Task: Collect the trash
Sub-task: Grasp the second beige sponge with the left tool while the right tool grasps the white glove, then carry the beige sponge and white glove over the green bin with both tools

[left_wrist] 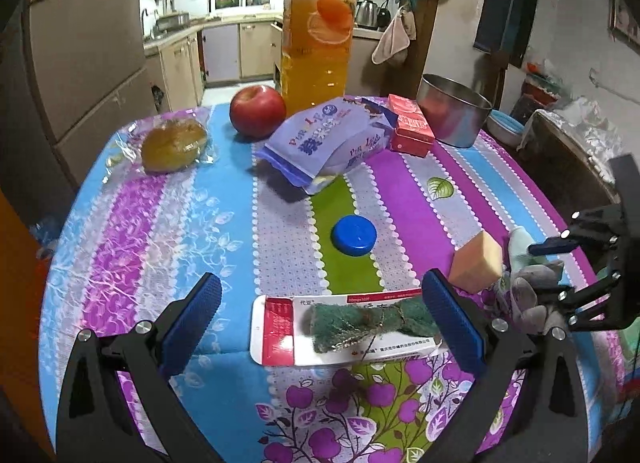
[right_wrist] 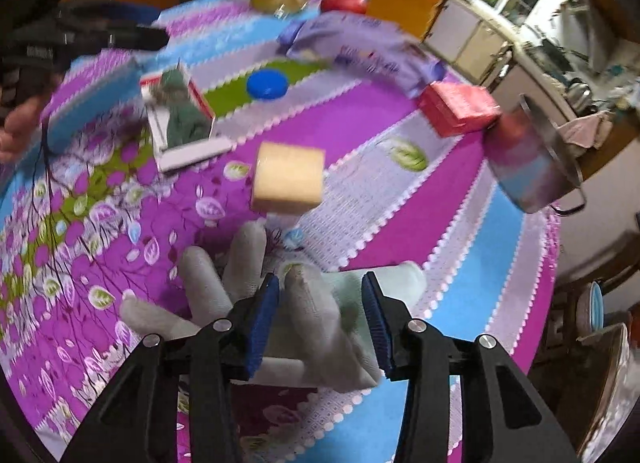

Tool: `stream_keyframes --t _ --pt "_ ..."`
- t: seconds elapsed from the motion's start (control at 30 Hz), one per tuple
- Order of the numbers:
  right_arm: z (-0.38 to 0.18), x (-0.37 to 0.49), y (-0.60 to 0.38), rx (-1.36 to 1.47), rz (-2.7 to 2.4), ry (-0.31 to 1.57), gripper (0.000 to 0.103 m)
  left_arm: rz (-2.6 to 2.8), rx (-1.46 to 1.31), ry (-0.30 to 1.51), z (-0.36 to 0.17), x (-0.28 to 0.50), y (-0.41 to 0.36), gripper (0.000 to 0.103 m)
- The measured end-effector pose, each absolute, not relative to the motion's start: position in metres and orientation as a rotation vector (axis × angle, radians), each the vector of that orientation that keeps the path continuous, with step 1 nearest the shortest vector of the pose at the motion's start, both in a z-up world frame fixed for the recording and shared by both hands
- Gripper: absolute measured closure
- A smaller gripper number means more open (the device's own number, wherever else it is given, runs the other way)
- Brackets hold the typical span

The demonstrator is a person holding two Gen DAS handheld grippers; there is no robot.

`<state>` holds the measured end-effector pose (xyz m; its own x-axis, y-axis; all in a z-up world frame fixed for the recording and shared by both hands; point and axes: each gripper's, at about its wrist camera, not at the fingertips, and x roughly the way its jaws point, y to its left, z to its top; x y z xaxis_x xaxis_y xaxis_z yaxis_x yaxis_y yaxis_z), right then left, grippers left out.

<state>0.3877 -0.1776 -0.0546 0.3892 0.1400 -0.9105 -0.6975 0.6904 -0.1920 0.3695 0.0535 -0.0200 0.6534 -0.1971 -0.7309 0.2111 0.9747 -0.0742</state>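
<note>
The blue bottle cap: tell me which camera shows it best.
The left wrist view. The blue bottle cap lies sharp and unobstructed on the green stripe of the tablecloth, just beyond the flattened medicine box. The right wrist view shows the cap too, but smaller, farther off and smeared by motion blur.

Floral tablecloth [left_wrist: 132,223] — apple [left_wrist: 257,111], blue cap [left_wrist: 354,234], sponge [left_wrist: 476,263], flattened box [left_wrist: 280,327].
</note>
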Motion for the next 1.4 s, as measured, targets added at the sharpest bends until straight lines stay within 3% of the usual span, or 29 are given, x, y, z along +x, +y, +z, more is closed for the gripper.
stream_keyframes --t 0.07,0.17,0.4,0.8,0.93,1.03,1.1,1.13,1.4 --pt "-0.056 0.387 -0.174 -0.628 0.591 1.034 0.078 -0.241 0.032 0.831 -0.022 0.369 0.049 0.006" --pt "-0.044 0.378 -0.173 -0.621 0.576 0.959 0.092 -0.255 0.061 0.825 -0.02 0.368 0.038 0.006" --pt "0.026 0.339 -0.22 -0.335 0.485 0.715 0.094 -0.33 0.268 0.774 -0.02 0.36 -0.033 0.006" --pt "0.074 0.288 -0.286 -0.134 0.402 0.586 0.094 -0.33 0.357 0.825 -0.054 0.376 -0.094 0.007" --pt "0.074 0.282 -0.299 -0.103 0.368 0.577 0.094 -0.313 0.348 0.848 -0.062 0.381 -0.097 0.023" --pt "0.073 0.278 -0.307 -0.079 0.341 0.573 0.094 -0.328 0.319 0.861 -0.063 0.383 -0.098 0.042" --pt "0.074 0.275 -0.31 -0.069 0.33 0.569 0.094 -0.327 0.299 0.847 -0.057 0.379 -0.1 0.063" --pt "0.074 0.273 -0.312 -0.066 0.325 0.567 0.094 -0.321 0.292 0.839 -0.054 0.377 -0.1 0.067" --pt "0.092 0.248 -0.322 -0.071 0.273 0.532 0.094 -0.342 0.193 0.737 -0.009 0.336 -0.103 0.067"
